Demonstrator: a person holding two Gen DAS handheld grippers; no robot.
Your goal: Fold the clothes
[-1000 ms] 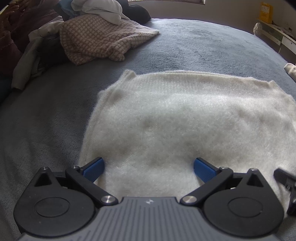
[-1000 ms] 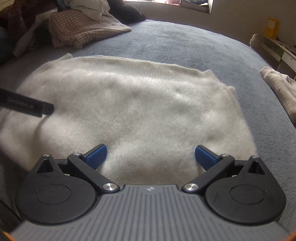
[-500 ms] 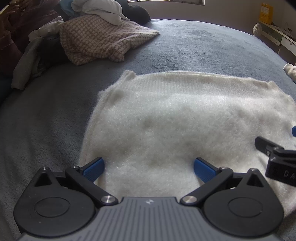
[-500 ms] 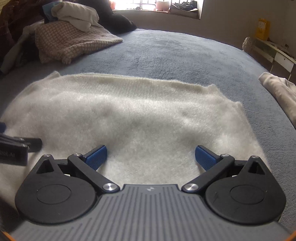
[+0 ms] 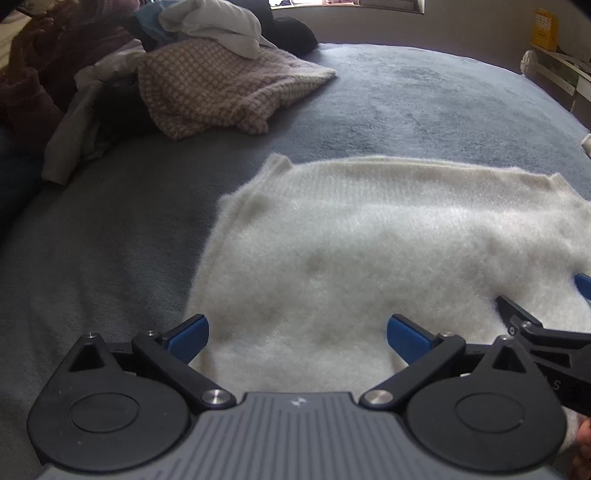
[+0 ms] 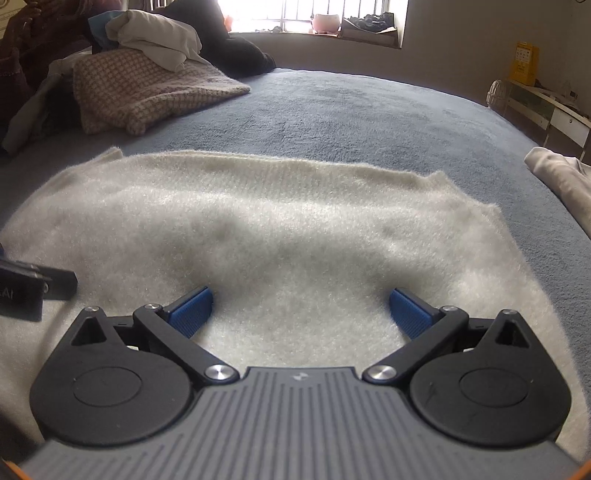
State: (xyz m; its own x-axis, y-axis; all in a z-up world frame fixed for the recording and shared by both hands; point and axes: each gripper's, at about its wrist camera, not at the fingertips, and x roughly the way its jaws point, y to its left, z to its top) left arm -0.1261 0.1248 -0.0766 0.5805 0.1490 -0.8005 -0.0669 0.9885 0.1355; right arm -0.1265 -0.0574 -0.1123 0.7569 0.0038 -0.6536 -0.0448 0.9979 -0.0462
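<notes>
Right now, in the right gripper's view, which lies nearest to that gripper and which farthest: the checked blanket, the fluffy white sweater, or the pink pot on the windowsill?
1. fluffy white sweater, directly under the open right gripper.
2. checked blanket, far left on the bed.
3. pink pot, on the windowsill beyond the bed.

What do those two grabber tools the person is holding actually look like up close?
The left gripper and right gripper look alike: a grey ribbed body, two round black discs, black linkage bars with silver pins, and short ribbed blue pads at the tips. The neighbouring tool's black side carries white lettering, only partly readable. No cables or sleeves show.
</notes>
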